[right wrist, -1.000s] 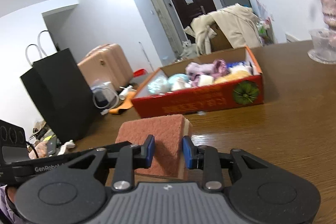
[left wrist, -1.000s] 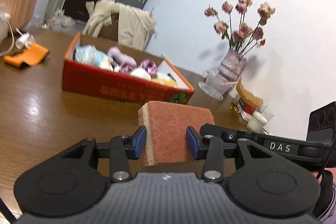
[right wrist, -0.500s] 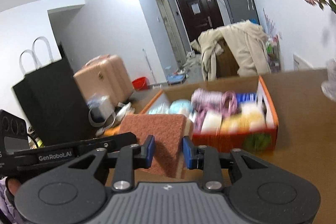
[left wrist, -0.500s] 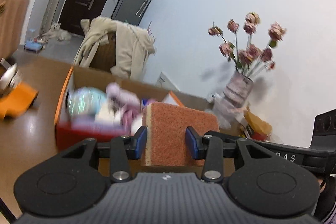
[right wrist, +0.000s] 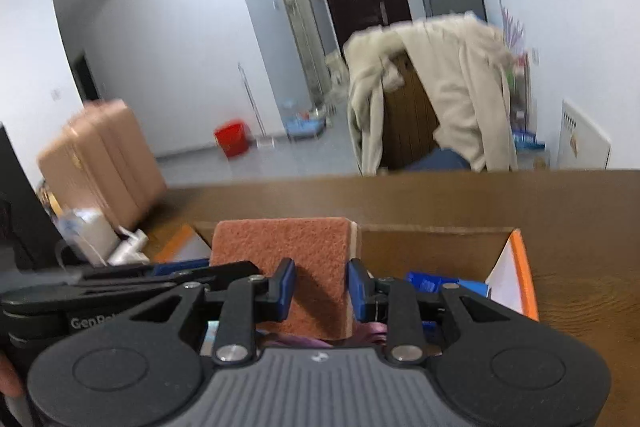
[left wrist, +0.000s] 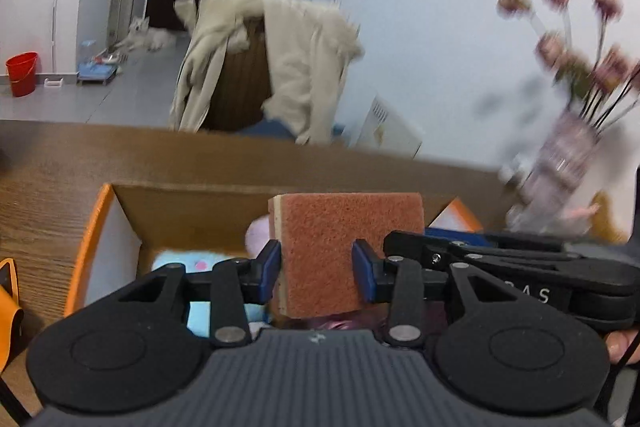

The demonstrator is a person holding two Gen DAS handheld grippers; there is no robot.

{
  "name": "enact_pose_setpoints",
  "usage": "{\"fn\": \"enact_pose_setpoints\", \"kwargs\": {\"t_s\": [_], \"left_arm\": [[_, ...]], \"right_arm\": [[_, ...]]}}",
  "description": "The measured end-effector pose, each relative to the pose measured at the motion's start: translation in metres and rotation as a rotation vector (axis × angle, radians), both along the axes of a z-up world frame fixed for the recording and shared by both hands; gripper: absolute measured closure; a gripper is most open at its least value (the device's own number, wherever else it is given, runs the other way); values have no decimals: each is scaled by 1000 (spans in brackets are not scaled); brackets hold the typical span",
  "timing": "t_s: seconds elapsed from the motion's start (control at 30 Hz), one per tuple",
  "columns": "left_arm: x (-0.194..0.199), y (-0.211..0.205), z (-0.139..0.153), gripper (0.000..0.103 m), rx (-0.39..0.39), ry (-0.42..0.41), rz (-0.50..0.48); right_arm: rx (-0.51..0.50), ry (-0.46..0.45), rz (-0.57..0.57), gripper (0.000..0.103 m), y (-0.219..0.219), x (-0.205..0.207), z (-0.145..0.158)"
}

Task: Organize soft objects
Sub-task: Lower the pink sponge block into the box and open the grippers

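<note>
In the left wrist view my left gripper [left wrist: 318,269] has an orange scouring sponge [left wrist: 344,247] with a yellow edge between its blue pads, and its jaws are closing on it. The right wrist view shows my right gripper [right wrist: 322,287] shut on an orange sponge [right wrist: 288,247] too. Whether it is the same sponge I cannot tell. Both hang over the open cardboard box with an orange rim [left wrist: 86,247] [right wrist: 524,279]. Inside lie a light blue soft thing [left wrist: 192,263], a pink one [left wrist: 256,235] and a blue pack [right wrist: 428,283]. The other gripper's black arm [left wrist: 500,259] lies close on the right.
The box stands on a brown wooden table [right wrist: 560,227]. A vase of dried flowers [left wrist: 568,155] is at the right. Behind the table a chair carries a beige coat [left wrist: 280,67]. A pink suitcase [right wrist: 100,163], a black bag [right wrist: 16,207] and small clutter are at the left.
Both grippers have travelled forward with the sponge in their pads, from the bare table in front of the box to above its open top.
</note>
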State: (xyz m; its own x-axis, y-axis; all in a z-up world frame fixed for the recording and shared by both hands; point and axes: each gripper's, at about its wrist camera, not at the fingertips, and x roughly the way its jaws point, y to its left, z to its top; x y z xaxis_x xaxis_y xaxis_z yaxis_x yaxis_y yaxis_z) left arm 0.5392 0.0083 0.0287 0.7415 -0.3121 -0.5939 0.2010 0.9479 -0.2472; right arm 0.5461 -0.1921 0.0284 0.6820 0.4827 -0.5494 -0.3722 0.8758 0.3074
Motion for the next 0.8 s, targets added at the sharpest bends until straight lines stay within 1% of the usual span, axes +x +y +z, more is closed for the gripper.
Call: {"fn": "enact_pose_setpoints", "kwargs": {"t_s": [0.07, 0.2, 0.33, 0.43, 0.5, 0.53, 0.6, 0.67, 0.73, 0.8], "left_arm": [[2, -1, -9, 65, 14, 37, -8], [-5, 0, -14, 65, 48, 88, -35], [-14, 3, -16, 65, 47, 120, -42], [-9, 1, -24, 65, 57, 139, -28], [-4, 4, -25, 64, 30, 159, -8], [-3, 4, -24, 64, 23, 166, -1], [-6, 4, -22, 65, 33, 155, 12], [-13, 3, -18, 62, 43, 154, 12], [-28, 5, -8, 60, 48, 124, 20], [-49, 7, 10, 59, 70, 79, 12]], "right_arm": [[-33, 28, 15, 75, 4, 3, -10], [-49, 104, 65, 75, 6, 1, -16], [-49, 166, 99, 75, 4, -3, -16], [-59, 203, 95, 75, 6, 3, -22], [-34, 225, 81, 76, 5, 9, -25], [-34, 223, 73, 75, 5, 8, -24], [-46, 188, 61, 74, 8, 3, -23], [-60, 162, 44, 72, 8, -4, -20], [-64, 128, 20, 70, 2, -14, -9], [-58, 90, 8, 70, -5, -30, 10]]}}
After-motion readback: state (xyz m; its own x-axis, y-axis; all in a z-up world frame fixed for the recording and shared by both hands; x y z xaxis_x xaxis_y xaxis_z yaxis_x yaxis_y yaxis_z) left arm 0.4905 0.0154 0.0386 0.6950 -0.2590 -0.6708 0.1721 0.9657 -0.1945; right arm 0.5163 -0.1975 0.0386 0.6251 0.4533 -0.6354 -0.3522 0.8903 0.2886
